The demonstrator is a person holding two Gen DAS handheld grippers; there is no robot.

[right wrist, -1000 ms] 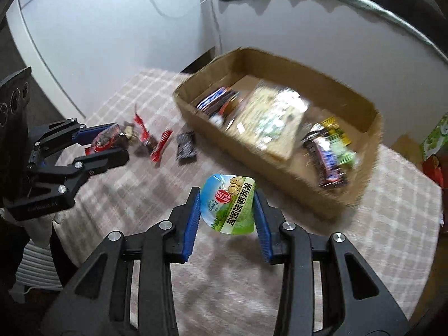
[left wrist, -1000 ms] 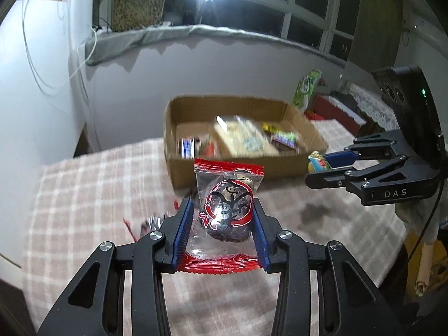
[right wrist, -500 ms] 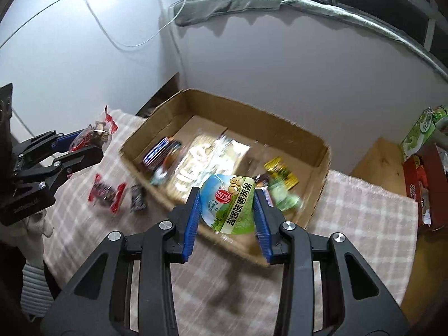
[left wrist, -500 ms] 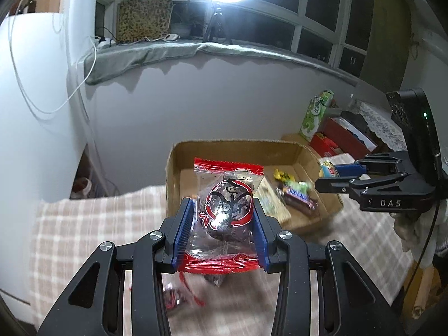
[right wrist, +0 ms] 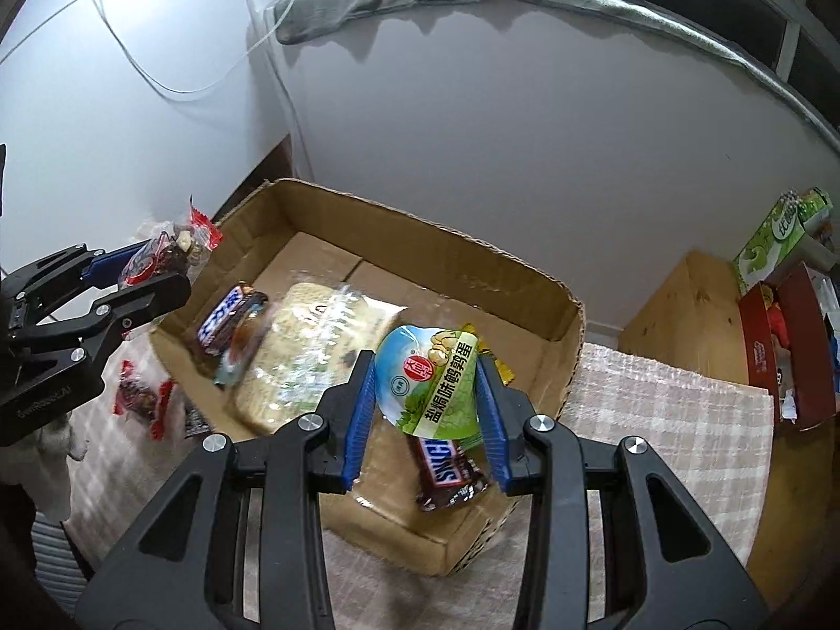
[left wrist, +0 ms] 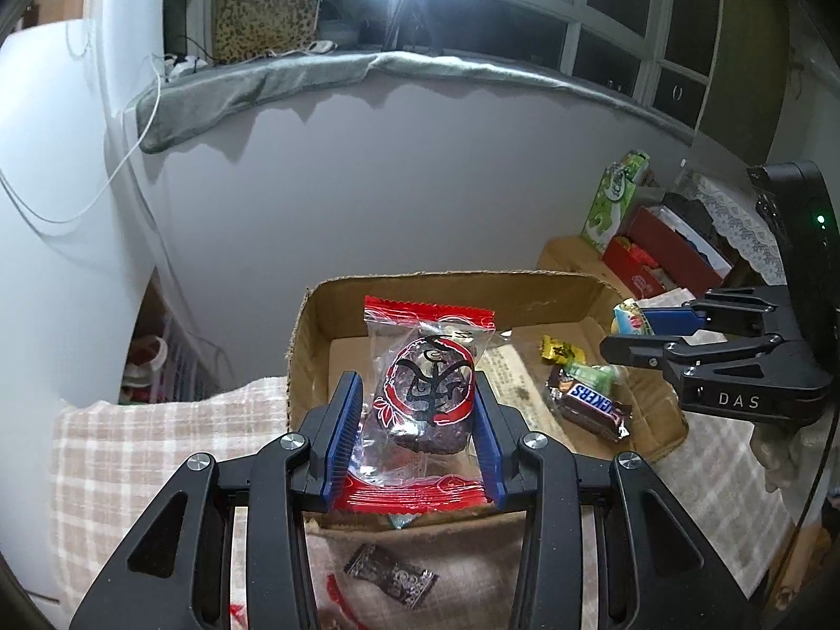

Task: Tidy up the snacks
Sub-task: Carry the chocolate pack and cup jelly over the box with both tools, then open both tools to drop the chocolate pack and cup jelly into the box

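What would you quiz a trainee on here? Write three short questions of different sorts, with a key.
1. True or false: the left hand-held gripper holds a snack in a clear wrapper with red ends.
2. What does the right hand-held gripper hold over the cardboard box? A) a chocolate bar B) a green and blue pouch C) nothing
3. Fill in: a small dark wrapped candy lies on the checked ____, outside the box.

Key: 1 true; 2 B, the green and blue pouch; 3 cloth.
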